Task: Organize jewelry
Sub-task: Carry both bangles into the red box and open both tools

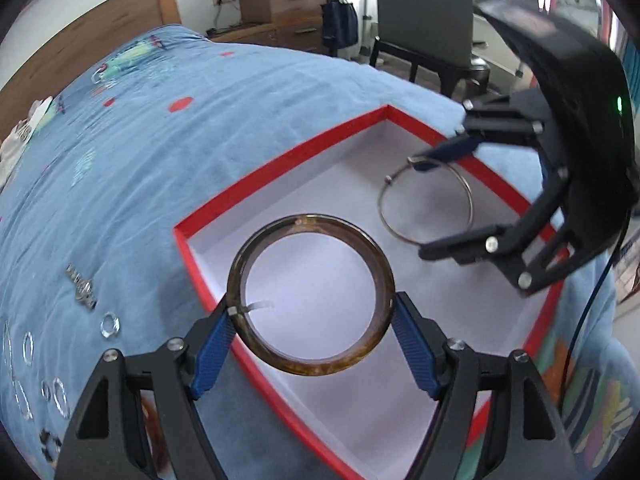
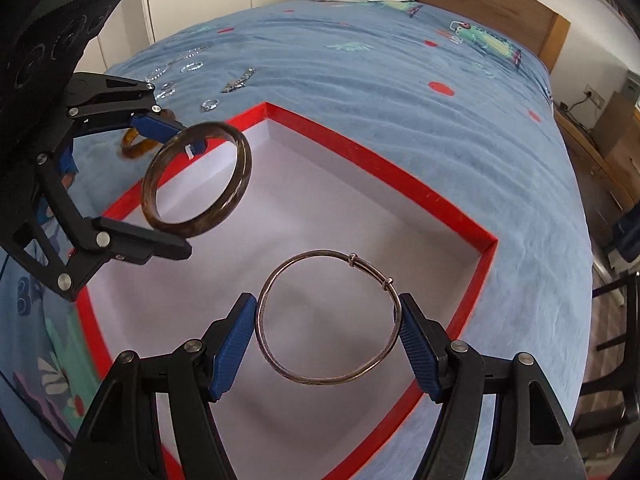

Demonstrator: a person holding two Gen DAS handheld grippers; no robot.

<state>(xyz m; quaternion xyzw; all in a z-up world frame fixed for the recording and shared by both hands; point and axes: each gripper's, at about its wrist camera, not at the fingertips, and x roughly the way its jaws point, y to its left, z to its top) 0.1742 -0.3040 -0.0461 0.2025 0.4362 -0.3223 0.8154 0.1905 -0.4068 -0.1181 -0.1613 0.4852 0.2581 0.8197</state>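
Note:
A red-rimmed box [image 1: 280, 162] with a white floor lies on the blue bedspread; it also shows in the right wrist view [image 2: 384, 162]. My left gripper [image 1: 312, 312] is shut on a thick brown bangle [image 1: 276, 356] and holds it above the box's near corner; the bangle also shows in the right wrist view [image 2: 236, 188]. My right gripper [image 2: 328, 320] is shut on a thin silver wire bangle [image 2: 280, 366], above the box floor; it also shows in the left wrist view [image 1: 424, 240].
Several small silver rings [image 1: 110, 325] and a silver ornament [image 1: 82, 286] lie on the bedspread left of the box. An amber bangle [image 2: 134, 148] lies beside the box. A chair [image 1: 424, 20] and drawers [image 1: 280, 0] stand beyond the bed.

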